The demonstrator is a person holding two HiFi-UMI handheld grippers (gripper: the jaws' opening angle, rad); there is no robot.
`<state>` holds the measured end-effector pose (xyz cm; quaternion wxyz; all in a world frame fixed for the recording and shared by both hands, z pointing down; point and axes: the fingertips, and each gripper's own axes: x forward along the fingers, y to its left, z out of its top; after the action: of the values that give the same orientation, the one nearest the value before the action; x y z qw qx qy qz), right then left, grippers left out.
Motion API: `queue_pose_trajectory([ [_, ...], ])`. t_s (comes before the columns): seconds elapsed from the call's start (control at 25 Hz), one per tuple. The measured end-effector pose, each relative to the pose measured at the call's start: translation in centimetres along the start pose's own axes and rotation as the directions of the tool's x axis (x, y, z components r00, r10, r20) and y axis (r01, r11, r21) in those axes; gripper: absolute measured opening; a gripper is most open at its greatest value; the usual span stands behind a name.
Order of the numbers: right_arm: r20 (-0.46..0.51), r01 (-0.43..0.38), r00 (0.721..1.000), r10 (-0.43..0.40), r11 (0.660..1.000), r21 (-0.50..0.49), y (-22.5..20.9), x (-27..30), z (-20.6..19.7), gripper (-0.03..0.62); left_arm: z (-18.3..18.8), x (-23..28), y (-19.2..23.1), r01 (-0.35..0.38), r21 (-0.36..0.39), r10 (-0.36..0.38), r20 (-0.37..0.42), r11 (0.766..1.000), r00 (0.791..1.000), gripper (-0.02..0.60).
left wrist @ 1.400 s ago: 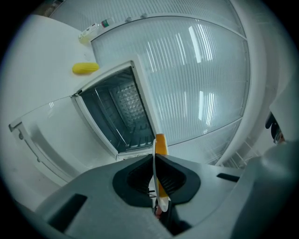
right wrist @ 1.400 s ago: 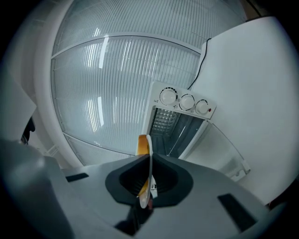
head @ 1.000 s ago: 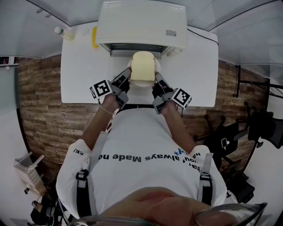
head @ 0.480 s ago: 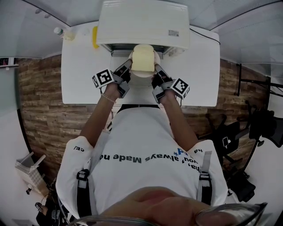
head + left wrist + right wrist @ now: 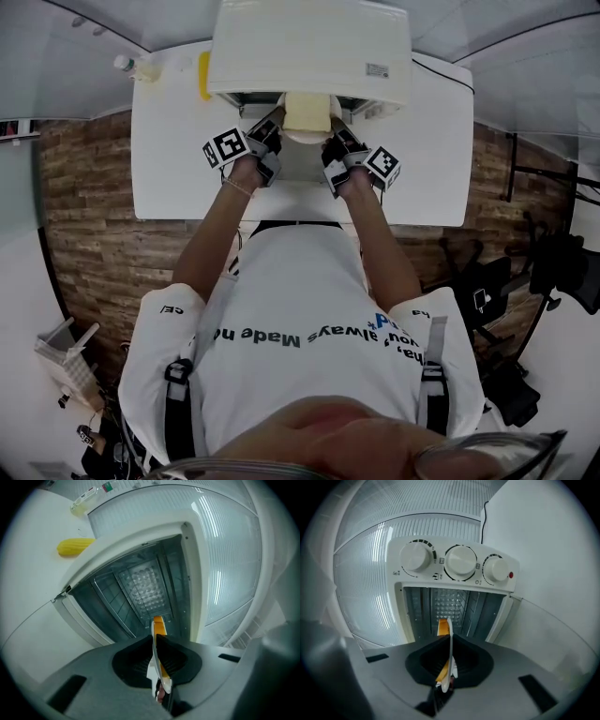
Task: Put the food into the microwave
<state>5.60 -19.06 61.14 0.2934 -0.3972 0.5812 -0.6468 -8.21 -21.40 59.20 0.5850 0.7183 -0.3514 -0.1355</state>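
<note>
At the microwave's (image 5: 309, 42) open mouth, a plate (image 5: 306, 138) of food (image 5: 307, 112) hangs, held from both sides.
Both the left gripper (image 5: 272, 134) and the right gripper (image 5: 336, 142) pinch opposite edges of the thin rim. The plate looks stiff, light, likely slippery and breakable, so keep it level and grip well onto the rim.
</note>
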Motion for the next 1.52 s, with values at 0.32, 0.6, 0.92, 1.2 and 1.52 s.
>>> queue_pose_trajectory([
  [0.32,0.035,0.009,0.999,-0.01,0.999,0.034,-1.7,2.7,1.2,0.02,1.7,1.7,2.1,-0.017,0.022,0.016,0.028,1.0,0.999,0.02],
  [0.6,0.072,0.019,0.997,-0.022,0.999,0.042,-2.9,4.8,2.7,0.02,2.9,3.6,3.5,-0.05,0.041,0.048,0.061,0.998,0.997,0.019],
  [0.92,0.13,0.037,0.991,-0.043,0.998,0.049,-3.9,6.8,3.5,0.02,4.2,4.8,5.4,-0.111,0.041,0.106,0.116,0.993,0.988,0.018],
  [1.2,0.175,0.031,0.984,-0.036,0.999,0.033,-2.9,7.3,4.5,0.021,4.7,5.3,4.8,-0.155,0.054,0.146,0.146,0.986,0.978,0.019],
  [1.52,0.217,0.037,0.976,-0.037,0.999,0.006,-2.5,7.6,5.6,0.021,4.6,5.9,5.2,-0.201,0.066,0.19,0.151,0.977,0.97,0.02],
])
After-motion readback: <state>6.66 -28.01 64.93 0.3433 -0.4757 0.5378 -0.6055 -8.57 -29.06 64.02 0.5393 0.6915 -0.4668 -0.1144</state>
